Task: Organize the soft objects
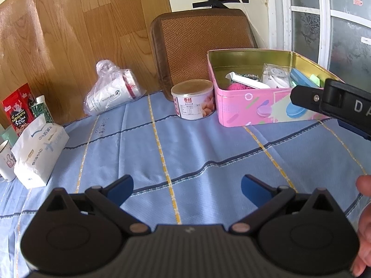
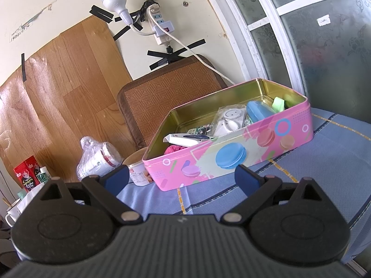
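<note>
A pink tin box [image 1: 250, 106] stands open at the back right of the blue checked cloth [image 1: 185, 148]. It holds a pink yarn ball [image 1: 236, 86], a white packet [image 1: 276, 76], a blue case [image 1: 301, 77] and a green piece [image 1: 316, 80]. My left gripper [image 1: 186, 188] is open and empty, low over the cloth, well in front of the box. My right gripper [image 2: 182, 177] is open and empty, close to the box's front wall [image 2: 231, 155]. The right gripper's body also shows in the left wrist view [image 1: 336, 102], beside the box.
A round food tin [image 1: 192, 98] stands left of the box. A plastic bag with paper cups [image 1: 111, 90] lies further left. A white tissue pack [image 1: 37, 153], a mug [image 1: 5, 162] and red snack boxes [image 1: 17, 108] line the left edge. A woven cushion [image 1: 201, 46] leans on the wall.
</note>
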The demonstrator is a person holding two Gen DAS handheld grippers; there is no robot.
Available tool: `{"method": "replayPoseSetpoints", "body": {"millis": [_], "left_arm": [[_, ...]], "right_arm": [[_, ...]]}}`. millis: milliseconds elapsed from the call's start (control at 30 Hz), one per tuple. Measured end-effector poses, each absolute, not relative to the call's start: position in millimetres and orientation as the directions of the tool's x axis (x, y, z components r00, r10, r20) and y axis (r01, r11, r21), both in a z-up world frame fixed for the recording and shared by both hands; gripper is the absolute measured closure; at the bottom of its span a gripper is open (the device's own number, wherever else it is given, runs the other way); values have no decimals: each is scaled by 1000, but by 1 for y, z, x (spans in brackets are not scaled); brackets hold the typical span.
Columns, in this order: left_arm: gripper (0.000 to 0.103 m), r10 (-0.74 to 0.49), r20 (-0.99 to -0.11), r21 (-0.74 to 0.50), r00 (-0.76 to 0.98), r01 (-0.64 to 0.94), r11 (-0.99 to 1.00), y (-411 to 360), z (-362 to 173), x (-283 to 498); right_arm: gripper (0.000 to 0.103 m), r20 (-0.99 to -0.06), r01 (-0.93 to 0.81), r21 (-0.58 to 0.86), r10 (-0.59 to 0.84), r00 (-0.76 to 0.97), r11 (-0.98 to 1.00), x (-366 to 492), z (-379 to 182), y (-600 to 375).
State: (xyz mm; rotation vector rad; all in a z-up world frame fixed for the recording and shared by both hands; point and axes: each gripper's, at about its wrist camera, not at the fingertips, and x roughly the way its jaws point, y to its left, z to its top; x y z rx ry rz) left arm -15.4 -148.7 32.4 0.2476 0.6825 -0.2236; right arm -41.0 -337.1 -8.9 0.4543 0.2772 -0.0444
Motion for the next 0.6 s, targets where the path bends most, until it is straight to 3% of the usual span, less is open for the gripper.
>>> {"method": "replayPoseSetpoints", "body": {"millis": [600], "left_arm": [[0,-122,-629,154,768,276,949,-149,37,-17]], "right_arm": [[4,-269,107,426,13,963,899,-44,-4,-336]]}}
